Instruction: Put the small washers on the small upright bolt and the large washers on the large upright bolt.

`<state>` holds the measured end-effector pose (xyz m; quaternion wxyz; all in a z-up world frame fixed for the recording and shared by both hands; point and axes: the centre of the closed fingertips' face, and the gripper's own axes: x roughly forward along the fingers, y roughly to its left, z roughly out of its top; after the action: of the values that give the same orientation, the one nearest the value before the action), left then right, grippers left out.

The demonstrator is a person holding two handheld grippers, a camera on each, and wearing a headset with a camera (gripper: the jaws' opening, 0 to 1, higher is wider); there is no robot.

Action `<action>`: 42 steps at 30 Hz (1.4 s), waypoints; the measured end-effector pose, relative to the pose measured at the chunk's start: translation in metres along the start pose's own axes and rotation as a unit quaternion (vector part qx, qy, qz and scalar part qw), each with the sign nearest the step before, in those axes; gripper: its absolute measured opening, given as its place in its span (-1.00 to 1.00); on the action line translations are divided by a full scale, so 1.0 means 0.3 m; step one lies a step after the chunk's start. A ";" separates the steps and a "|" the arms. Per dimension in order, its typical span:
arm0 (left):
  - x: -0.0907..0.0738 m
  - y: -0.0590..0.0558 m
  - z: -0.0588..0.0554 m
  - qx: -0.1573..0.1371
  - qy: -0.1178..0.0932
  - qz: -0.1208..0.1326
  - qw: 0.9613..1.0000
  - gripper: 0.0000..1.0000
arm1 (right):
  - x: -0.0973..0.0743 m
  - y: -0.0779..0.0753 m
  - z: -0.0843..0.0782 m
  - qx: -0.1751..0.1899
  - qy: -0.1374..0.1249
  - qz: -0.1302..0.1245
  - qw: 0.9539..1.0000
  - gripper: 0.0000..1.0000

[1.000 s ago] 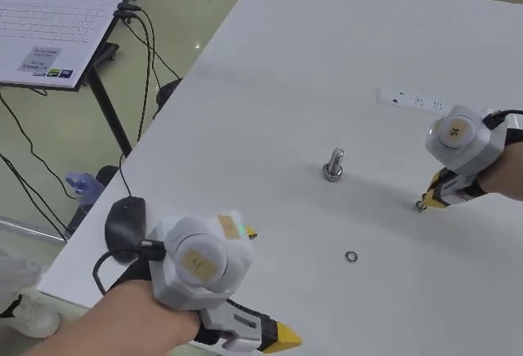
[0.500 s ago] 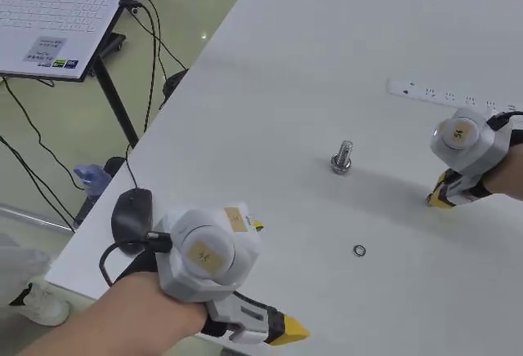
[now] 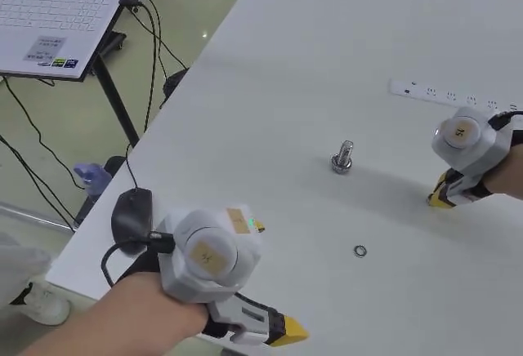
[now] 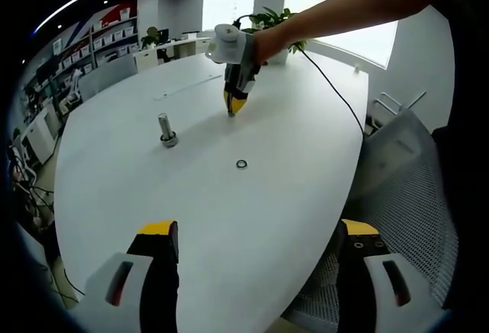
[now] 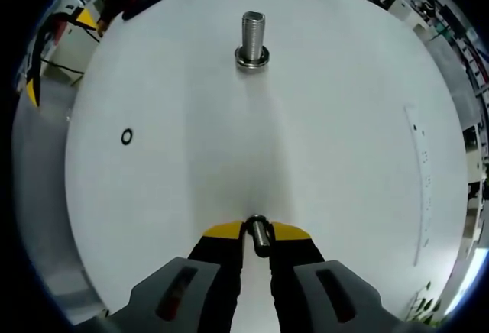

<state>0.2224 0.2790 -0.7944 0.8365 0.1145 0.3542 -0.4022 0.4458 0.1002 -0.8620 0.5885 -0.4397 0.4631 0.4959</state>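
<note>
Left tongs [image 4: 256, 230], right tongs [image 5: 258, 234]: white housings, black fingers [image 5: 220, 270], yellow tips; sticker markings unreadable, perhaps digits.

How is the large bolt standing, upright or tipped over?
Upright: the large bolt rests on its wide end on the table, shaft pointing straight up.

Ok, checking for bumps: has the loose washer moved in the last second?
No. The washer keeps its offset from the large bolt; only the camera shifted.

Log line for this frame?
left tool: open | right tool: shut on small bolt | large bolt: upright | washer: loose on table
</note>
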 end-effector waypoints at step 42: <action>-0.063 0.010 0.065 0.011 -0.027 0.021 0.999 0.75 | -0.171 0.113 0.179 -0.038 -0.055 -0.008 0.998 -0.43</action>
<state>0.2265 0.2828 -0.7676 0.8530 0.1198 0.3243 -0.3909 0.4140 0.1477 -0.8037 0.5996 -0.4381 0.4073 0.5317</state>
